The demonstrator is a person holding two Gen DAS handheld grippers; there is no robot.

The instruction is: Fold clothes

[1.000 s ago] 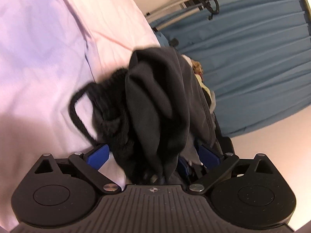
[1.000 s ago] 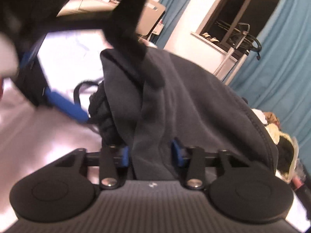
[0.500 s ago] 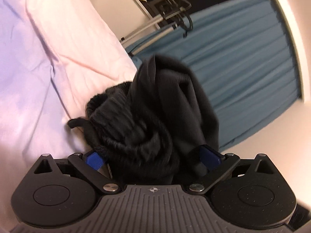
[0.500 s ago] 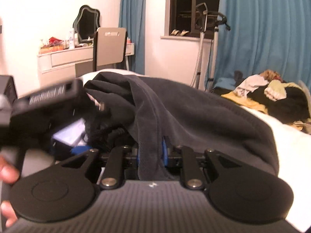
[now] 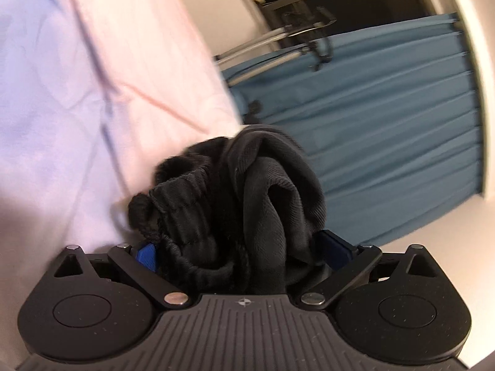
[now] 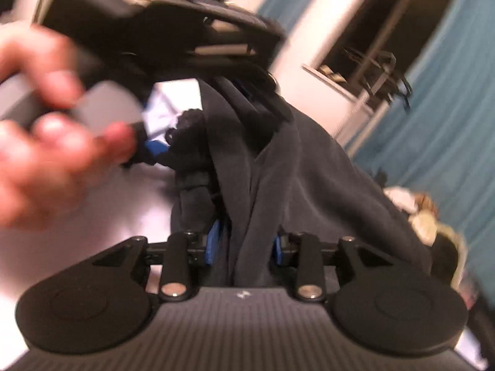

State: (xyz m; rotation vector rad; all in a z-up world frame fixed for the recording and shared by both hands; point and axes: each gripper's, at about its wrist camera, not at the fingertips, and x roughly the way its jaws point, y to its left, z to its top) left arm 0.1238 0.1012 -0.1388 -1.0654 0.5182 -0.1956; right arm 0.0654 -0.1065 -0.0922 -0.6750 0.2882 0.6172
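The dark garment hangs bunched between my two tools above the pale bed sheet, gathered end at the left, body running back toward the right. In the left wrist view the left tool sits wide around a thick wad of it, ribbed waistband at ten o'clock, the blue pads pressed into the cloth on both sides. In the right wrist view the right tool has a hanging fold between its pads; its jaws are opening, so I judge that grip is loosening. The left tool and the person's hand sit at ten o'clock from the right tool, close by, the garment's long axis running from there toward four o'clock. Open sheet lies at nine o'clock; a clothes pile crowds three o'clock, with the blue curtain beyond.
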